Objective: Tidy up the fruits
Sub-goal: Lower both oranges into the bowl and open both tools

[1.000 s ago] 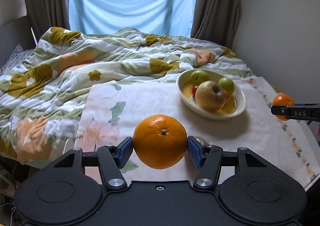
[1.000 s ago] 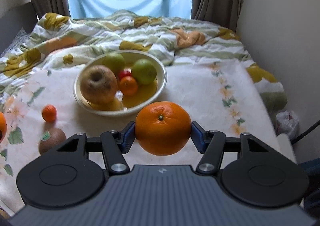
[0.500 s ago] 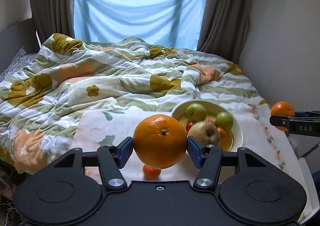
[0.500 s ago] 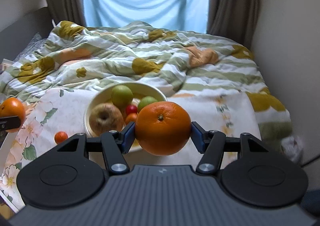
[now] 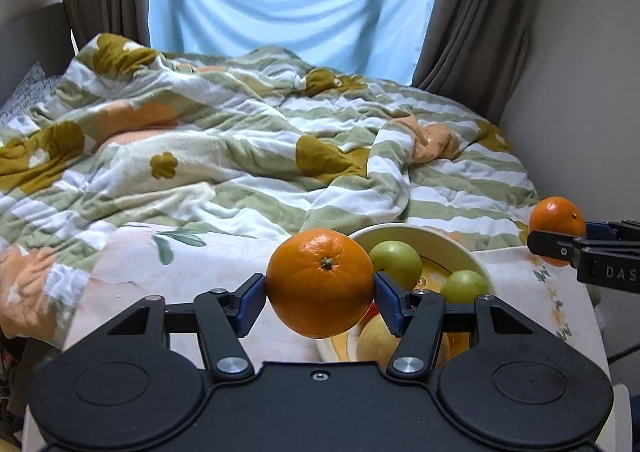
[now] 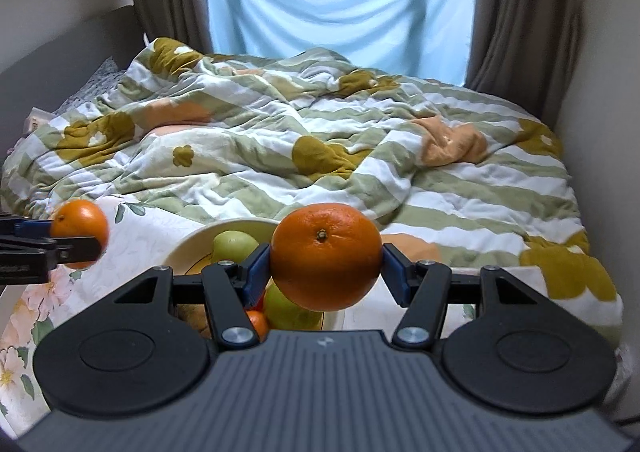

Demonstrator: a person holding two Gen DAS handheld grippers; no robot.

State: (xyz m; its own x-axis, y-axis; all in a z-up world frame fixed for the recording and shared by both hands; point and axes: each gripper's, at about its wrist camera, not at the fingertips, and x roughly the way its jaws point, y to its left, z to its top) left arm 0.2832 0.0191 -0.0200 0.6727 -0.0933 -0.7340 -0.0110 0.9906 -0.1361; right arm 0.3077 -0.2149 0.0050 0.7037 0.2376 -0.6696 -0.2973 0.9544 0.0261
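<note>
While both tongs, left (image 5: 320, 288) and right (image 6: 326, 258), each pinch an orange above the bowl (image 5: 464, 248) near the worktop's far edge, crowded fruit could let either roll out.

Cream ceramic fruit bowl (image 5: 460, 248) sits lower centre on the floral tablecloth (image 5: 192, 268), rumpled striped quilt (image 5: 248, 156) behind it

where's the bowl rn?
Bowl sits low-centre in both wrist views, on the floral cloth at the bed's near edge, behind the left gripper's orange.
</note>
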